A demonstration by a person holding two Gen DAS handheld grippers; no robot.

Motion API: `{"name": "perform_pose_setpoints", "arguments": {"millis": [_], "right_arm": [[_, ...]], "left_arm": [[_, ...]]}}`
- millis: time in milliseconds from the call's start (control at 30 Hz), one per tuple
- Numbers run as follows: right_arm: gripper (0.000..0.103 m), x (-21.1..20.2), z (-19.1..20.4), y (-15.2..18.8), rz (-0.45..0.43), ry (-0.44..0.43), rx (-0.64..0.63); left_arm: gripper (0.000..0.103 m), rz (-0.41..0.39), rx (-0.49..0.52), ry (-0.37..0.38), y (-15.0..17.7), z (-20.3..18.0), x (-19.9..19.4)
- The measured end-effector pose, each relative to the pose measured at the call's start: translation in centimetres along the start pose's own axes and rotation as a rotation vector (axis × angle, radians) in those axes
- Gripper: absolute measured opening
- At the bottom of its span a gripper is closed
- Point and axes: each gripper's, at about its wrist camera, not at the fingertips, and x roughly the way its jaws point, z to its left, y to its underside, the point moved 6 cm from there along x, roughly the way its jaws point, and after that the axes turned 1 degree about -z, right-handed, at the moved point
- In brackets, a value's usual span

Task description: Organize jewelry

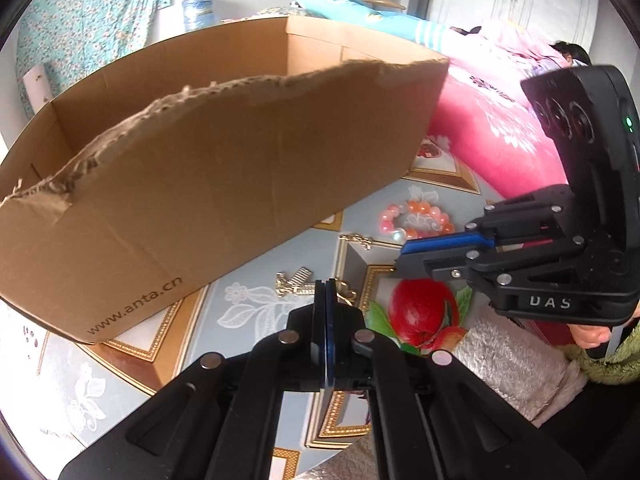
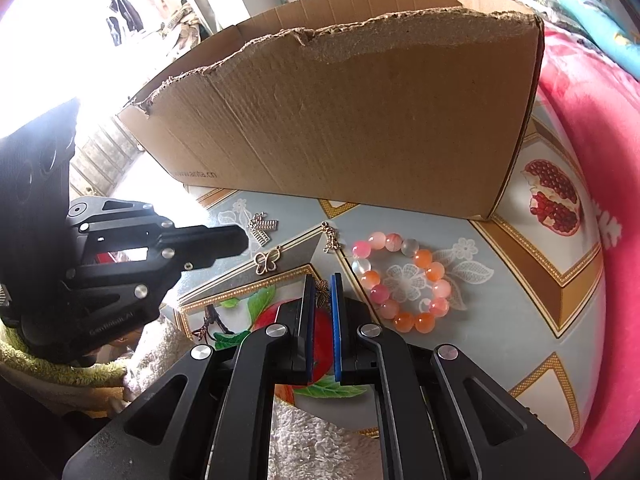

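Note:
My left gripper [image 1: 325,282] [image 2: 245,240] is shut, its tips pinching the end of a gold comb-shaped charm [image 1: 296,281] [image 2: 262,230] just above the tablecloth. My right gripper [image 2: 322,280] [image 1: 400,262] is shut on a small bronze winged charm [image 2: 322,295]. Loose on the cloth lie a gold butterfly outline charm [image 2: 266,261] [image 1: 346,294], a little gold chain piece [image 2: 331,236] [image 1: 356,240] and a pink-and-orange bead bracelet [image 2: 404,322] [image 1: 414,205]. Behind all of them stands an open cardboard box [image 1: 240,160] [image 2: 360,120] with a torn near wall; its inside is hidden.
The fruit-printed tablecloth [image 2: 552,196] covers the table. A pink blanket [image 2: 592,120] rises along the right side. A grey fuzzy cloth [image 1: 508,360] lies at the near edge. A hand in a green sleeve [image 1: 592,336] holds the right gripper.

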Motion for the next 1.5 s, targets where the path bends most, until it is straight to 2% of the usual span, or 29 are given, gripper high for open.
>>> {"name": "perform_pose_setpoints", "arguments": {"millis": [233,633,1133,1300,1500], "right_arm": [[0.005,-0.1,-0.1,0.1,0.000,-0.003,0.002],[0.005,-0.8,-0.6,0.1,-0.003,-0.009,0.014],[0.005,-1.5,-1.4,0.3,-0.008,-0.028,0.034],[0.005,-1.7,-1.5,0.3,-0.007,-0.027,0.034],[0.005,-1.8,-1.6,0.2,-0.007,-0.027,0.033]], "left_arm": [[0.000,0.019,-0.018,-0.056,0.0,0.8,0.5],[0.000,0.035,-0.019,-0.066,0.3,0.8,0.9],[0.000,0.037,-0.069,0.055,1.0,-0.6,0.6],[0.000,0.024,-0.049,0.094,1.1,-0.9,0.1],[0.000,0.024,-0.031,0.015,0.6,0.1,0.5]]}}
